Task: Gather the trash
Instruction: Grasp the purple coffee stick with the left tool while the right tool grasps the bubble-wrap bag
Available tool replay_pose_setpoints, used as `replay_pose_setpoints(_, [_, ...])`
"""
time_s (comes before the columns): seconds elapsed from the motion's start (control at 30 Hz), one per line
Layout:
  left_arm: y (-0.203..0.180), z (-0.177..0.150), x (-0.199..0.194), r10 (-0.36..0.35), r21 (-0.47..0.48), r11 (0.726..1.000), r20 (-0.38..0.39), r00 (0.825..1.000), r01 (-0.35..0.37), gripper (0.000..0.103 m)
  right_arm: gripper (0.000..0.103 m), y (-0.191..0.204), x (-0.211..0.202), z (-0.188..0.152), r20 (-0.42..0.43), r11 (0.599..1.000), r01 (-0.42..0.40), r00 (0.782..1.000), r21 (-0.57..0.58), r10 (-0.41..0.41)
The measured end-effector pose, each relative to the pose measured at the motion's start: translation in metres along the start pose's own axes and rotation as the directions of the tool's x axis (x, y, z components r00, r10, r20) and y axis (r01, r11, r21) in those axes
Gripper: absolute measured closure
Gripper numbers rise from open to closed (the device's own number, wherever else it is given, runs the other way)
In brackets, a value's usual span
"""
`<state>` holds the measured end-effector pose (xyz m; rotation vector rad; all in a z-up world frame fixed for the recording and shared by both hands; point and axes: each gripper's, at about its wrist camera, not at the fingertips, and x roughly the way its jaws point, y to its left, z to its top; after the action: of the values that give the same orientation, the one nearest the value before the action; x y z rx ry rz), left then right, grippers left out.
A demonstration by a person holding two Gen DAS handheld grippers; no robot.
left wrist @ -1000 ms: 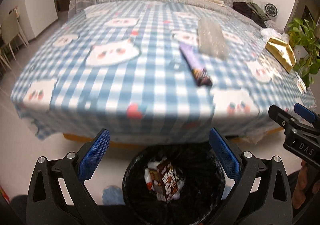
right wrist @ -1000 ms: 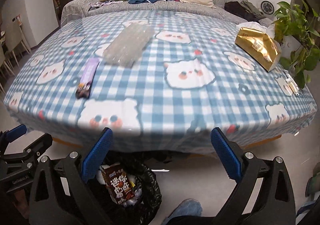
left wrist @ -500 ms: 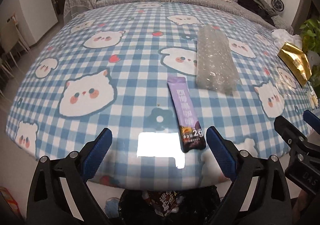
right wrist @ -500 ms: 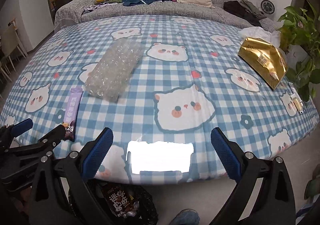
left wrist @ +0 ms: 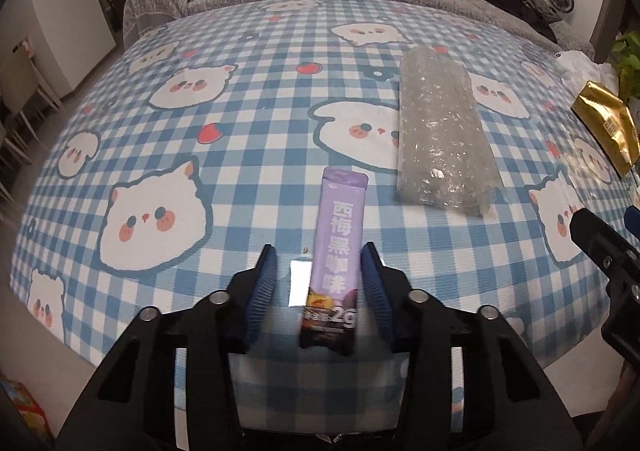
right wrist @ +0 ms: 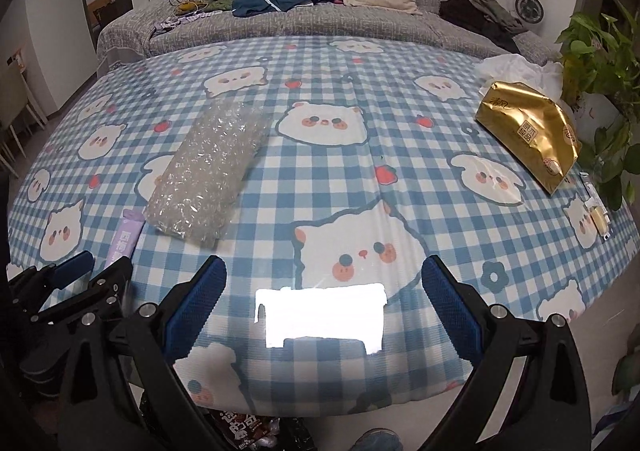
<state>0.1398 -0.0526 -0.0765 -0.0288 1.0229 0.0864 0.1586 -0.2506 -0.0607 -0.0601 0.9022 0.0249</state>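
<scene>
Because the purple sachet (left wrist: 335,263) lies with its long axis pointing straight away from the left gripper (left wrist: 320,291), its dark printed end sits right between the two blue fingers (left wrist: 262,291), which straddle it, partly closed with gaps showing on both sides; they have not clamped it yet. The sachet rests flat on the checked cloth of the counter (left wrist: 224,187), close to the near edge, so the coming move looks like a plain squeeze across its narrow width. The left gripper is clearly the nearer one. The right gripper (right wrist: 320,291) hangs over the same near edge further to the right, fingers spread wide and holding nothing.

Just beyond the sachet, up and to its right, lies the bubble wrap roll (left wrist: 442,131), apart from it and angled much the same way. Farther off, by the right edge, sits the gold packet (right wrist: 528,135).

Half a second ago the left fingers stood wide apart with the sachet ahead of them; now they have narrowed and come forward around it. The right gripper has barely shifted.
</scene>
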Motion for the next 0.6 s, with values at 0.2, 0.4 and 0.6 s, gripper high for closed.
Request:
replay_pose_setpoints(0.2, [0.015, 0.002, -0.001, -0.024, -0.001, 1.0, 0.002, 1.0, 0.024, 0.083, 0.009, 0.015, 0.005, 0.013, 0.0, 0.999, -0.03, 1.0, 0.012, 0.03])
replay_pose_setpoints(0.4, [0.052, 0.009, -0.006, -0.031, -0.021, 0.999, 0.035, 0.999, 0.032, 0.083, 0.009, 0.041, 0.018, 0.034, -0.016, 0.996, -0.084, 0.996, 0.032, 0.085])
replay_pose_setpoints(0.6, [0.101, 0.012, -0.005, -0.013, -0.069, 0.997, 0.035, 0.999, 0.015, 0.083, 0.009, 0.067, 0.04, 0.06, -0.034, 0.993, -0.112, 0.993, 0.048, 0.114])
